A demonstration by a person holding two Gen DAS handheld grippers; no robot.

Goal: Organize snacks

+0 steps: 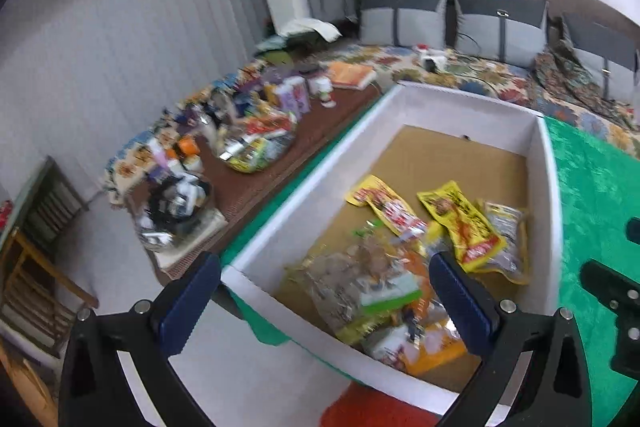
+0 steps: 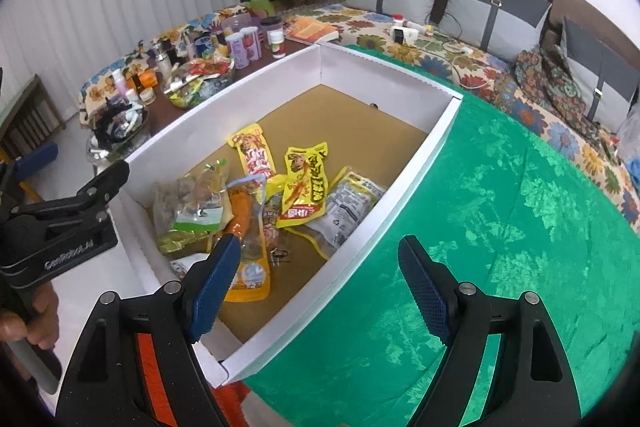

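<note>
Far left, on the brown side table (image 2: pixel 160 123): a crowd of bottles, jars (image 2: pixel 248 43) and a clear bowl of mixed packets (image 2: pixel 200 83), well apart from the work area and seemingly no part of it.

Left gripper (image 1: pixel 324 295): jaws apart, nothing between them, hovering above the near left corner of the box; the view was motion-blurred.

Centre, white box (image 2: pixel 408 187) with a brown floor, standing on the green cloth (image 2: pixel 520 227), which probably marked out the sorting area. Contents, left to right:
- clear bag with a green label (image 2: pixel 192 211), against the left wall;
- orange pouch (image 2: pixel 244 259), nearest the camera, partly under others;
- yellow-and-red packet (image 2: pixel 254 153), lying flat;
- second yellow packet (image 2: pixel 304 187), overlapping its neighbours;
- silver-grey pouch (image 2: pixel 348 207), touching the right wall.

The snacks lay heaped toward the near end, overlapping, so the sorting looked unfinished; the far half stood bare.

Right gripper (image 2: pixel 320 291): jaws apart and empty, poised over the near right corner, straddling the box wall and cloth, likely ready to reach in.
</note>
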